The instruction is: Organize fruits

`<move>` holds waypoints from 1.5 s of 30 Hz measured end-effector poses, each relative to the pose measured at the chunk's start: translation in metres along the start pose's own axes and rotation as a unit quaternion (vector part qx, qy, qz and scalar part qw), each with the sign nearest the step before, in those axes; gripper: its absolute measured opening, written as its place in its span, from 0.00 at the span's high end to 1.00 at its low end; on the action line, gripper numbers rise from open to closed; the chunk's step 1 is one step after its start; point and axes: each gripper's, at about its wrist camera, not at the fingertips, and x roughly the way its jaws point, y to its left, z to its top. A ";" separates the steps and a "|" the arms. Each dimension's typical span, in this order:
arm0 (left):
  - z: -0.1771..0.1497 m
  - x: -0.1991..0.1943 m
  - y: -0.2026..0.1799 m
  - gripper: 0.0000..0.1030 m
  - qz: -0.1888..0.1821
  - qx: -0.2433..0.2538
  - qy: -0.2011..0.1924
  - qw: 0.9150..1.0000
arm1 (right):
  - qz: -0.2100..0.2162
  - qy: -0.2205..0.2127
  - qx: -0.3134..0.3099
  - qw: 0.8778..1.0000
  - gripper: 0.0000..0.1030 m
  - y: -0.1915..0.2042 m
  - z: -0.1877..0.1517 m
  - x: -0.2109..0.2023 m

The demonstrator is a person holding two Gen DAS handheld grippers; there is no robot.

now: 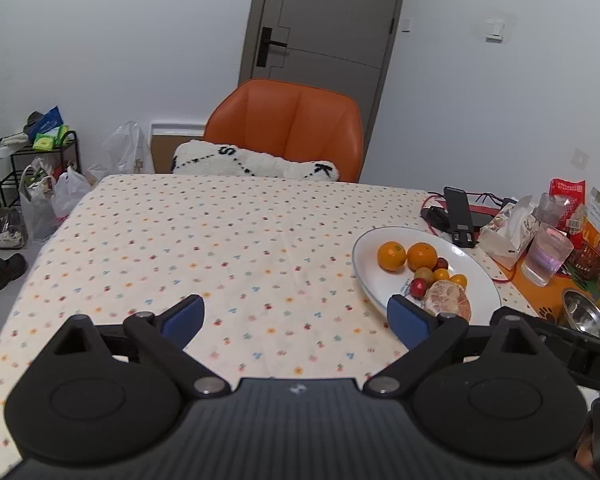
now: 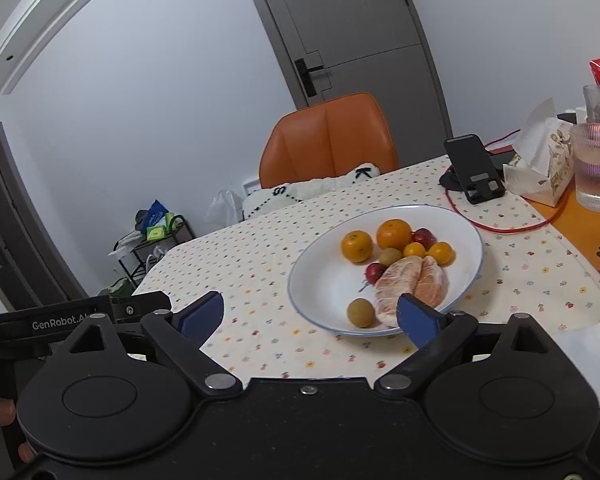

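A white plate (image 2: pixel 324 280) with a blue rim holds the fruit: two oranges (image 2: pixel 357 246), small yellow-orange citrus (image 2: pixel 441 253), red fruits (image 2: pixel 423 237), brownish-green round fruits (image 2: pixel 361 312) and a peeled pomelo (image 2: pixel 410 284). My right gripper (image 2: pixel 310 314) is open, empty, just in front of the plate's near rim. In the left wrist view the same plate (image 1: pixel 366 252) lies to the right, oranges (image 1: pixel 391 256) on its far side, the peeled pomelo (image 1: pixel 446 300) near my right pad. My left gripper (image 1: pixel 296 318) hovers open over the dotted tablecloth, empty.
An orange chair (image 1: pixel 288 128) with a white cushion (image 1: pixel 256 164) stands behind the table. To the right sit a phone on a stand (image 2: pixel 478 172), a red cable (image 2: pixel 500 228), a tissue pack (image 2: pixel 540 172), ribbed glasses (image 2: pixel 596 168), snack packets (image 1: pixel 568 192) and a metal bowl (image 1: pixel 586 314).
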 end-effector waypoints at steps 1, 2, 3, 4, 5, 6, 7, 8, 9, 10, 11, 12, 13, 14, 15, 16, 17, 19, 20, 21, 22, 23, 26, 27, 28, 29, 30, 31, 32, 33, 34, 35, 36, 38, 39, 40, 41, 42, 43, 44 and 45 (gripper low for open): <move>0.000 -0.003 0.002 0.05 0.001 -0.002 0.002 1.000 | 0.001 0.000 -0.002 1.000 0.03 0.003 0.000 -0.002; -0.001 -0.005 0.004 0.05 0.001 -0.004 0.004 1.000 | 0.002 -0.001 -0.004 1.000 0.01 0.006 -0.001 -0.004; -0.001 -0.008 0.006 0.05 0.001 -0.005 0.005 1.000 | 0.003 -0.001 -0.005 1.000 0.00 0.008 -0.001 -0.006; -0.002 -0.011 0.008 0.05 0.001 -0.006 0.006 1.000 | 0.005 0.000 -0.007 1.000 0.00 0.011 -0.001 -0.008; -0.003 -0.013 0.009 0.05 0.002 -0.005 0.008 1.000 | 0.006 0.002 -0.008 1.000 0.00 0.013 -0.001 -0.010; -0.004 -0.016 0.010 0.05 0.003 -0.005 0.009 1.000 | 0.006 0.003 -0.009 1.000 0.00 0.015 -0.002 -0.012; -0.005 -0.019 0.011 0.05 0.001 -0.004 0.010 1.000 | 0.006 0.004 -0.009 1.000 0.00 0.017 -0.002 -0.013; -0.006 -0.022 0.011 0.05 -0.001 -0.002 0.010 1.000 | 0.006 0.007 -0.008 1.000 0.00 0.019 -0.003 -0.015; -0.006 -0.025 0.012 0.05 -0.004 0.000 0.010 1.000 | 0.009 0.010 -0.005 1.000 0.00 0.021 -0.003 -0.017; -0.008 -0.028 0.012 0.05 -0.006 0.003 0.010 1.000 | 0.012 0.013 -0.003 1.000 0.00 0.022 -0.003 -0.018; -0.009 -0.031 0.013 0.02 -0.006 0.006 0.010 1.000 | 0.014 0.014 -0.002 1.000 0.00 0.023 -0.003 -0.020; -0.010 -0.034 0.014 0.00 -0.006 0.007 0.010 1.000 | 0.015 0.014 -0.003 1.000 0.00 0.024 -0.003 -0.022; -0.011 -0.037 0.014 0.00 -0.006 0.008 0.009 1.000 | 0.015 0.014 -0.005 1.000 0.00 0.026 -0.003 -0.025; -0.012 -0.040 0.015 0.00 -0.006 0.008 0.008 1.000 | 0.015 0.014 -0.006 1.000 0.00 0.027 -0.003 -0.027; -0.013 -0.043 0.016 0.00 -0.007 0.008 0.008 1.000 | 0.014 0.015 -0.006 1.000 0.00 0.028 -0.003 -0.029; -0.014 -0.047 0.017 0.00 -0.009 0.008 0.008 1.000 | 0.015 0.016 -0.007 1.000 0.00 0.028 -0.003 -0.032; -0.015 -0.050 0.019 0.00 -0.010 0.008 0.007 1.000 | 0.015 0.016 -0.008 1.000 0.00 0.029 -0.004 -0.034; -0.016 -0.057 0.020 0.00 -0.008 0.008 0.004 1.000 | 0.014 0.015 -0.011 1.000 0.00 0.031 -0.004 -0.039; -0.016 -0.060 0.022 0.00 -0.008 0.008 0.003 1.000 | 0.014 0.016 -0.013 1.000 0.00 0.033 -0.004 -0.042; -0.016 -0.063 0.023 0.00 -0.009 0.007 0.002 1.000 | 0.014 0.016 -0.016 1.000 0.00 0.035 -0.004 -0.045; -0.016 -0.066 0.023 0.00 -0.009 0.007 0.001 1.000 | 0.014 0.016 -0.019 1.000 0.00 0.036 -0.005 -0.048; -0.016 -0.069 0.024 0.00 -0.011 0.007 -0.001 1.000 | 0.014 0.016 -0.022 1.000 0.00 0.038 -0.005 -0.050; -0.016 -0.079 0.025 0.00 -0.015 0.010 -0.008 1.000 | 0.014 0.018 -0.028 0.999 0.00 0.042 -0.005 -0.058; -0.016 -0.082 0.025 0.00 -0.016 0.010 -0.010 1.000 | 0.015 0.019 -0.030 0.999 0.00 0.043 -0.005 -0.060; -0.017 -0.085 0.025 0.00 -0.018 0.010 -0.011 1.000 | 0.016 0.019 -0.031 0.999 0.00 0.044 -0.005 -0.063; -0.017 -0.088 0.026 0.00 -0.019 0.009 -0.013 1.000 | 0.015 0.019 -0.033 0.999 0.00 0.044 -0.005 -0.065; -0.017 -0.092 0.026 0.00 -0.020 0.010 -0.014 1.000 | 0.015 0.018 -0.036 0.999 0.00 0.046 -0.005 -0.067; -0.018 -0.095 0.026 0.00 -0.022 0.013 -0.015 1.000 | 0.015 0.017 -0.037 0.999 0.00 0.047 -0.005 -0.070; -0.019 -0.098 0.026 0.00 -0.023 0.015 -0.016 0.999 | 0.016 0.016 -0.038 0.999 0.00 0.049 -0.005 -0.073; -0.020 -0.101 0.026 0.00 -0.023 0.018 -0.016 0.999 | 0.016 0.014 -0.039 0.999 0.00 0.050 -0.005 -0.076; -0.021 -0.104 0.027 0.00 -0.024 0.019 -0.015 0.999 | 0.017 0.012 -0.040 0.999 0.00 0.051 -0.005 -0.079; -0.021 -0.107 0.028 0.00 -0.025 0.020 -0.015 0.999 | 0.017 0.011 -0.042 0.999 0.00 0.052 -0.005 -0.082; -0.022 -0.110 0.029 0.00 -0.025 0.021 -0.014 0.999 | 0.017 0.011 -0.044 0.999 0.00 0.053 -0.005 -0.085; -0.023 -0.116 0.030 0.00 -0.026 0.026 -0.016 0.999 | 0.016 0.012 -0.050 0.999 0.00 0.057 -0.005 -0.090; -0.023 -0.119 0.031 0.00 -0.026 0.027 -0.017 0.999 | 0.016 0.012 -0.052 0.998 0.00 0.058 -0.005 -0.091; -0.024 -0.121 0.032 0.00 -0.027 0.028 -0.017 0.999 | 0.017 0.012 -0.054 0.998 0.00 0.060 -0.005 -0.093; -0.024 -0.123 0.033 0.00 -0.027 0.028 -0.017 0.999 | 0.018 0.013 -0.056 0.998 0.00 0.061 -0.005 -0.094; -0.025 -0.125 0.034 0.00 -0.028 0.027 -0.017 0.999 | 0.018 0.013 -0.059 0.998 0.00 0.063 -0.005 -0.096; -0.026 -0.127 0.036 0.00 -0.027 0.026 -0.017 0.999 | 0.020 0.013 -0.062 0.998 0.00 0.065 -0.005 -0.098; -0.027 -0.130 0.037 0.00 -0.027 0.026 -0.017 0.999 | 0.020 0.014 -0.066 0.998 0.00 0.067 -0.005 -0.100; -0.028 -0.132 0.038 0.00 -0.028 0.026 -0.018 0.999 | 0.019 0.015 -0.070 0.997 0.00 0.068 -0.006 -0.102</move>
